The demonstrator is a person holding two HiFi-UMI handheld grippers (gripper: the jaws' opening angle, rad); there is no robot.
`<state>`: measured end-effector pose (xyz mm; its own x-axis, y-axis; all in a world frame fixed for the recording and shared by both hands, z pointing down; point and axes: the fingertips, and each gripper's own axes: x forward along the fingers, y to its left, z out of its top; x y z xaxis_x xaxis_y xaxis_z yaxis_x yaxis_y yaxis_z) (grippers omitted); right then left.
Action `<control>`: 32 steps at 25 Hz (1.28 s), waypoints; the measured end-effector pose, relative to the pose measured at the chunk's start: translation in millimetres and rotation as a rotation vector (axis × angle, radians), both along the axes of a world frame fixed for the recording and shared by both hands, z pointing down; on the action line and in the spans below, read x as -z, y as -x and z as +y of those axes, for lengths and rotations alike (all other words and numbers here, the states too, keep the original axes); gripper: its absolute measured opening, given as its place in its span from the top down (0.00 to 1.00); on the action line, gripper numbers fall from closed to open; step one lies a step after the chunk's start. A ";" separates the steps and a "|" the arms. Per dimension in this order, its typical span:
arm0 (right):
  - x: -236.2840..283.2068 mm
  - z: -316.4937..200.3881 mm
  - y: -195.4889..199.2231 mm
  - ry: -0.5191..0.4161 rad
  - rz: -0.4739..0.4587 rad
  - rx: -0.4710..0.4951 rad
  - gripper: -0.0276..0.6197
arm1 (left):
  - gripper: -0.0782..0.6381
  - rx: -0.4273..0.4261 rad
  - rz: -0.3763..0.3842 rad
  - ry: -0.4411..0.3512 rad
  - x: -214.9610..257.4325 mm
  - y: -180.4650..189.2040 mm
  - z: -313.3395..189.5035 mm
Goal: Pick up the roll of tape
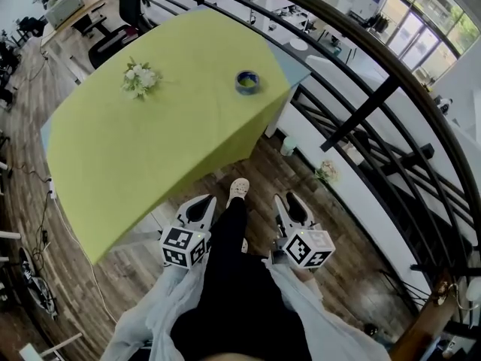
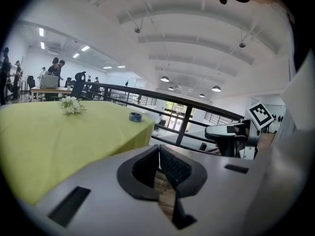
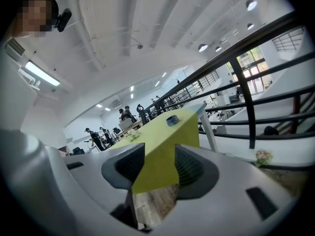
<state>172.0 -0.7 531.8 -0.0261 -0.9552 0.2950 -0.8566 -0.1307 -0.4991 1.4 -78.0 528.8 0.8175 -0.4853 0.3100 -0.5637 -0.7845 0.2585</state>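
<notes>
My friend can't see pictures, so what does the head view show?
A blue roll of tape lies near the right edge of a yellow-green table, white flowers to its left. A person holds the left hand-held gripper and the right hand-held gripper above wooden floor, short of the table.

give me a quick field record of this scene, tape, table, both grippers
roll of tape: blue, lying flat near the table's far right edge, untouched
table: covered with a yellow-green cloth
flowers: small white bunch, left of the tape, apart from it
left gripper: fingers together, empty, short of the table
right gripper: fingers apart, empty, short of the table
railing: black, right of the table
</notes>
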 end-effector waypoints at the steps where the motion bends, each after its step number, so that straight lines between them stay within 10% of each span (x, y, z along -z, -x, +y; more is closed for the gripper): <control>1: 1.0 -5.7 -2.3 0.001 -0.001 0.002 0.67 | 0.87 0.001 0.001 0.000 1.3 -3.2 -5.8; 32: 30.6 -237.0 -95.8 -0.002 0.006 -0.006 0.68 | 0.87 -0.019 0.037 -0.035 39.3 -106.3 -247.5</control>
